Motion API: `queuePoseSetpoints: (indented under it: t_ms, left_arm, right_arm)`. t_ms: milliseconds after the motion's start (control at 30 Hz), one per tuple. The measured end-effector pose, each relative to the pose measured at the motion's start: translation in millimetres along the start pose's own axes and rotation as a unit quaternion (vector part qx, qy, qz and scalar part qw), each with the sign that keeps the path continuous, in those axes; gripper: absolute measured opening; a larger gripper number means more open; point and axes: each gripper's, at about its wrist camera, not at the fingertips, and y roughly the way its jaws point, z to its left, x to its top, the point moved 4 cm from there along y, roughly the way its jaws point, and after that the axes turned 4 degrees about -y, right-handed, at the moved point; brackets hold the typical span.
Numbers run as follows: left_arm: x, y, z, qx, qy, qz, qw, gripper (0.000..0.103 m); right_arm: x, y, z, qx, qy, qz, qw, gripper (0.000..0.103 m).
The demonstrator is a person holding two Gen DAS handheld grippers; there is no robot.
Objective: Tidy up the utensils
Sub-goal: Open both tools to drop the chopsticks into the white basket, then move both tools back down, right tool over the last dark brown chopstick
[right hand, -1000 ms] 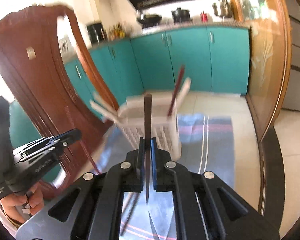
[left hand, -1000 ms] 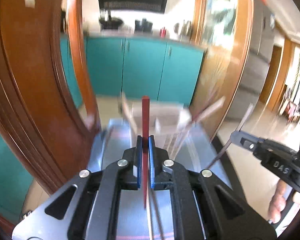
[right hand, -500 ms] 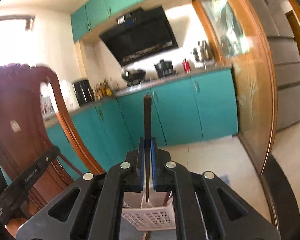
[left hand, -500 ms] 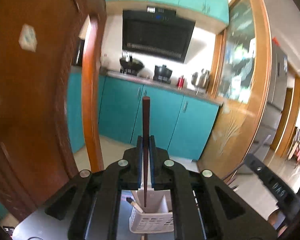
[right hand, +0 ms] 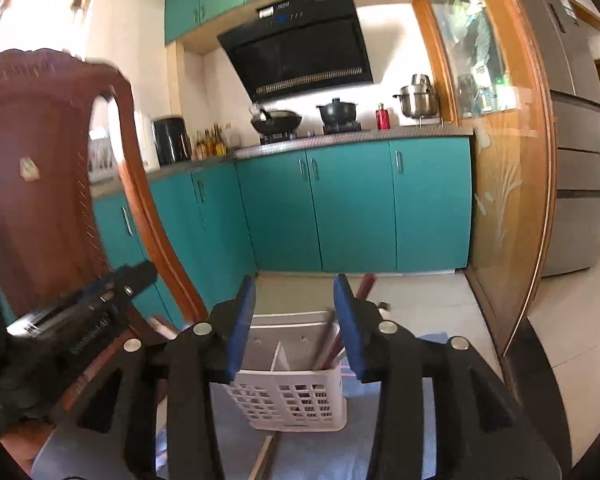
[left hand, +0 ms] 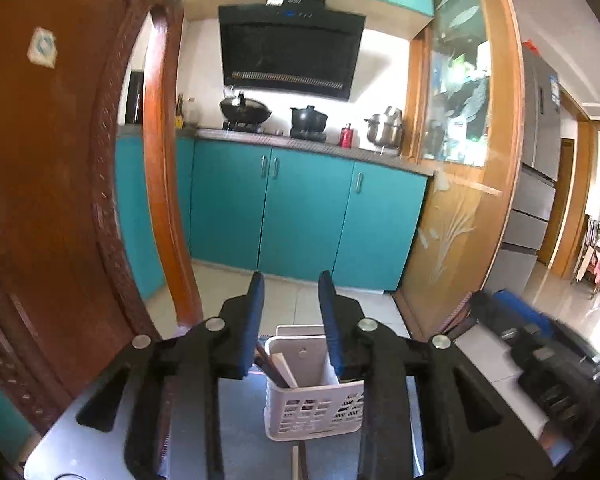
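A white perforated utensil basket (left hand: pixel 314 408) stands on the table just ahead of and below my left gripper (left hand: pixel 291 286), which is open and empty. Dark and pale chopsticks (left hand: pixel 276 366) lean in the basket's left compartment. In the right wrist view the same basket (right hand: pixel 292 396) sits below my right gripper (right hand: pixel 295 288), also open and empty. Reddish chopsticks (right hand: pixel 334 342) stand in its right compartment. The left gripper shows at the left of the right wrist view (right hand: pixel 100 300); the right one shows blurred in the left wrist view (left hand: pixel 540 344).
A carved wooden chair back (left hand: pixel 60 200) rises close on the left (right hand: pixel 48 184). A blue striped cloth (right hand: pixel 428 340) covers the table. One loose chopstick (right hand: pixel 266 456) lies on the cloth in front of the basket. Teal kitchen cabinets (left hand: pixel 300 208) stand beyond.
Both grippers were each shut on an upright dark chopstick; both have opened and the chopsticks are no longer between the fingers. The basket now sits just below both.
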Motion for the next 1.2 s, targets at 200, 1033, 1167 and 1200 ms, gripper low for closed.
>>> queuePoseSetpoints:
  t_ms: [200, 1033, 1167, 1200]
  left_arm:
    - [-12, -24, 23, 0.040, -0.001, 0.004, 0.9992, 0.032]
    - [-120, 18, 63, 0.088, -0.032, 0.216, 0.9718, 0.045]
    - [-140, 20, 70, 0.092, -0.047, 0.257, 0.9609, 0.045]
    - [-143, 21, 70, 0.092, -0.044, 0.261, 0.9599, 0.046]
  right_arm:
    - [-27, -25, 12, 0.061, 0.001, 0.056, 0.997, 0.040]
    - [-229, 101, 56, 0.000, -0.108, 0.400, 0.910, 0.038]
    - [-228, 99, 47, -0.008, -0.075, 0.400, 0.914, 0.008]
    - [-226, 101, 41, -0.007, -0.062, 0.402, 0.914, 0.007]
